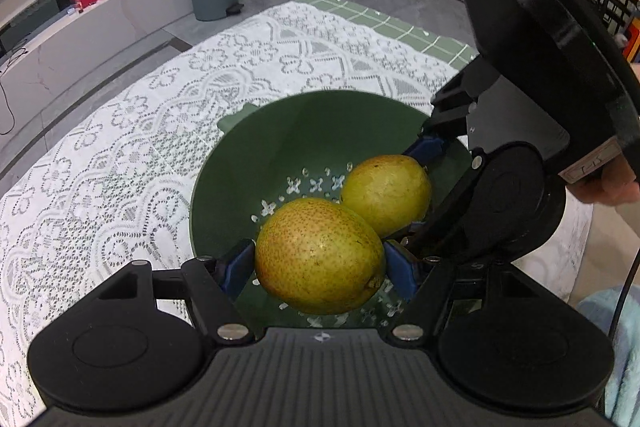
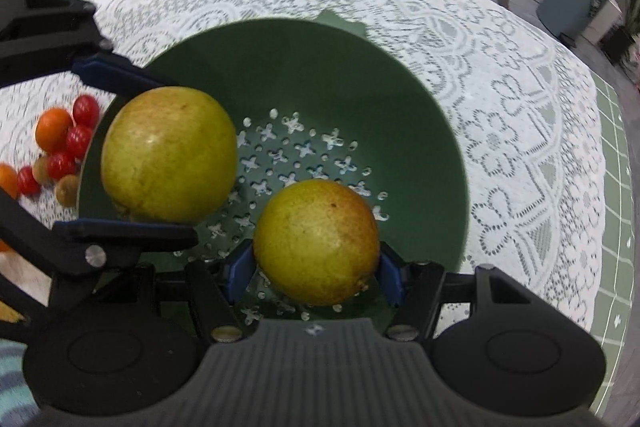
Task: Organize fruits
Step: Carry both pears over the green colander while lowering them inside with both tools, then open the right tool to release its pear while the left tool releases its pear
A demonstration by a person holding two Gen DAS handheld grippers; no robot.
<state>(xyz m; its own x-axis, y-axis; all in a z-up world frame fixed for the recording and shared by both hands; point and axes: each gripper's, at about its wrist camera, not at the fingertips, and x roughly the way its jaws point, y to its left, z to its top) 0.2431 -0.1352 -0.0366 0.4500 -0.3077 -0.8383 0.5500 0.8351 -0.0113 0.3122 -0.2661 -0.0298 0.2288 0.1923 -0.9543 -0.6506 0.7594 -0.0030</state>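
Two pears hang over the green colander (image 2: 400, 99), one clamped in the left gripper (image 1: 320, 259), one in the right gripper (image 2: 316, 267) (neither seems to touch the perforated floor yet). Released together, they could knock and roll; small fruits (image 2: 60, 147) wait on the tabletop (image 2: 520, 107).

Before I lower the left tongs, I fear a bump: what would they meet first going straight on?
Probably the colander floor: the left tongs, shut on a pear, point down into it. The right tongs' pear sits close alongside.
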